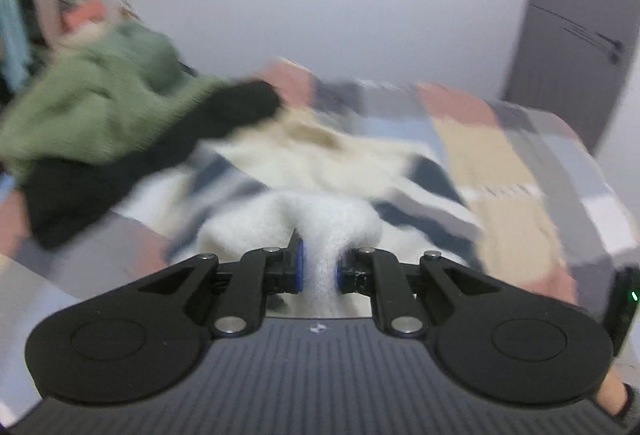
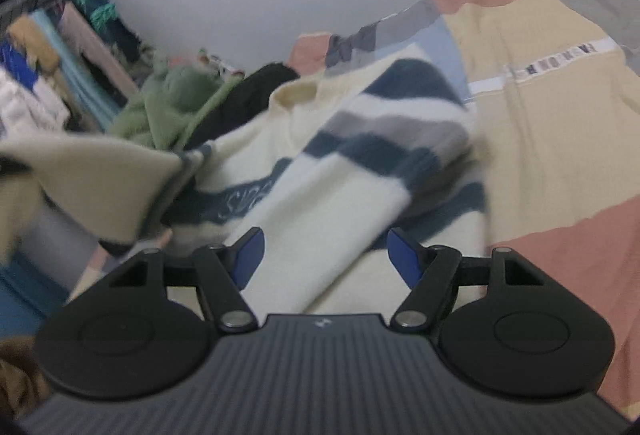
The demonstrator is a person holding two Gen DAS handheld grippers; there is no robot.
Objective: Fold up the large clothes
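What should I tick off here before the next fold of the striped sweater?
1. Left gripper pinches the cream and navy striped sweater: ok, fabric is clamped between its pads.
2. Right gripper has a hold: not ok, its jaws are open above the sweater with nothing between them.
3. Sweater lies flat: not ok, it is bunched and partly lifted off the patchwork bedspread.
4. Green garment and black garment out of the way: cannot tell; they sit beside the sweater, contact blurred.
5. Bedspread room on the right side: ok.
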